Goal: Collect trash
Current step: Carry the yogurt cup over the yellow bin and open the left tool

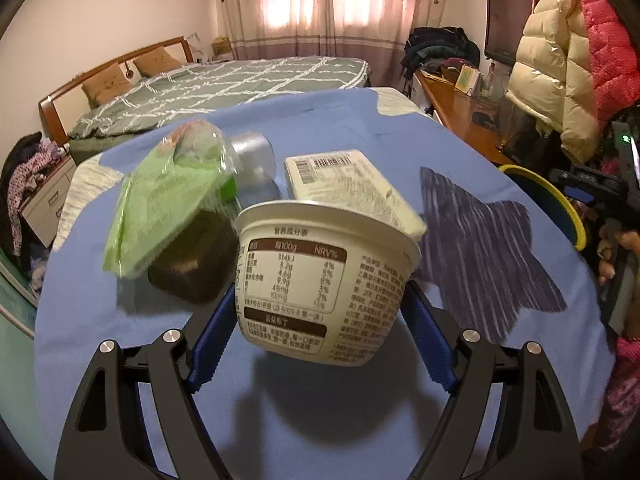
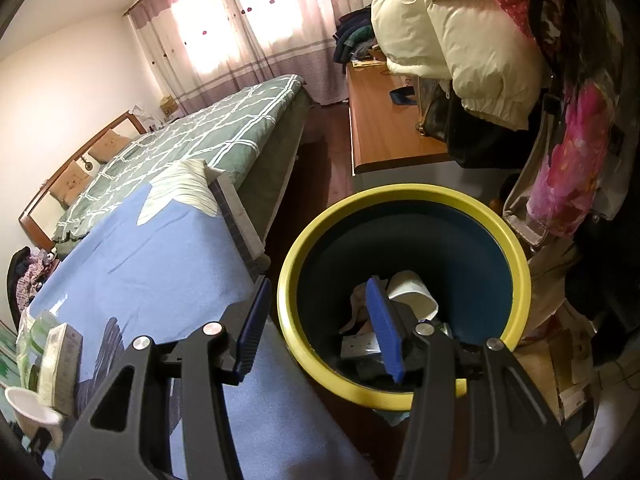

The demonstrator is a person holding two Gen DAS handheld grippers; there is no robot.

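The left tool (image 1: 320, 304) is gripping a white pudding cup (image 1: 326, 280) by its sides, its blue pads pressing on both flanks, with the printed nutrition label facing the camera. The cup is tilting slightly and hanging just above the blue cloth (image 1: 320, 412) that is covering the surface, casting a shadow beneath itself.

Taking that cup as the landmark: just behind it and to the left, a green wrapper (image 1: 160, 204) is leaning over a dark brown tub (image 1: 192, 268), and a clear plastic bottle (image 1: 252, 164) with a grey cap is lying behind those. Directly behind the cup, a pale carton (image 1: 352, 184) with a barcode is lying flat on the cloth. Well off to the cup's right, past the edge of the surface, a dark bin (image 2: 404, 208) with a yellow rim is standing on the floor, already holding a white cup (image 2: 412, 292) and some scraps of packaging.

The right tool (image 2: 316, 328) is hovering over the near rim of that bin, its jaws standing partly apart with nothing between them. A hand (image 1: 612, 256) is holding its handle at the far right of the cup. A bed (image 1: 240, 84) with a green checked cover is standing well behind the cup.
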